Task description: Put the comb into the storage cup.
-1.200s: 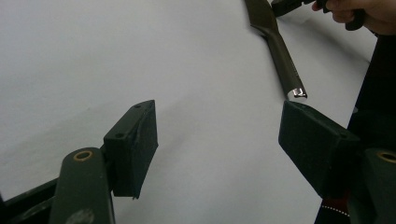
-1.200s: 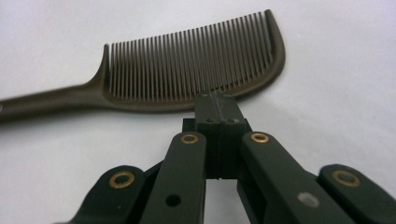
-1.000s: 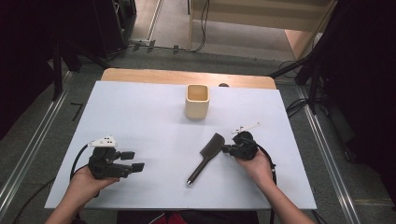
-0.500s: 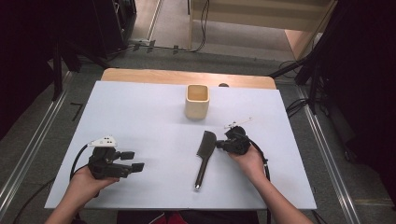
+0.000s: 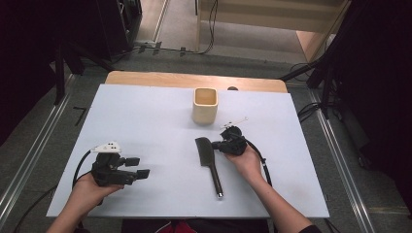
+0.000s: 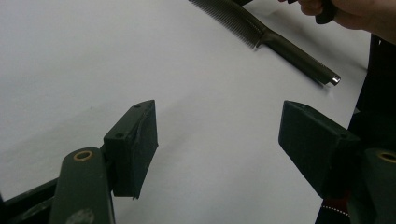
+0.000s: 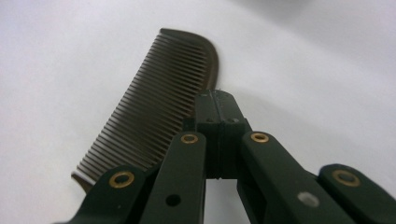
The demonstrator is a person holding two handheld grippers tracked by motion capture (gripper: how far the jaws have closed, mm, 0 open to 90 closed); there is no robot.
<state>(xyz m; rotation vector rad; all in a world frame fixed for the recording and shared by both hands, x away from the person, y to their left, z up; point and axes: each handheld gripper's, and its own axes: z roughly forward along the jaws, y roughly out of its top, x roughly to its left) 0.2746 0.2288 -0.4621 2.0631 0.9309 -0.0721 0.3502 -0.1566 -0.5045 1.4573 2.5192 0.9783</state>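
Observation:
A dark comb (image 5: 208, 156) lies flat on the white table top (image 5: 145, 116), teeth end away from the person and handle toward the front edge. My right gripper (image 5: 216, 144) is shut with nothing between its pads, and its tips touch the spine of the comb (image 7: 159, 102) near the toothed end. My left gripper (image 5: 138, 166) rests at the front left, open with nothing between its fingers. In the left gripper view, the open left gripper (image 6: 219, 135) points over bare table toward the comb (image 6: 261, 32).
A tan square cup (image 5: 205, 105) stands upright behind the comb, toward the back middle of the table. A wooden edge (image 5: 194, 80) runs along the far side. Cables trail from both grippers toward the person.
My right gripper has slid left against the comb. The comb has swung from a slant to nearly straight front-to-back. The left gripper stayed put.

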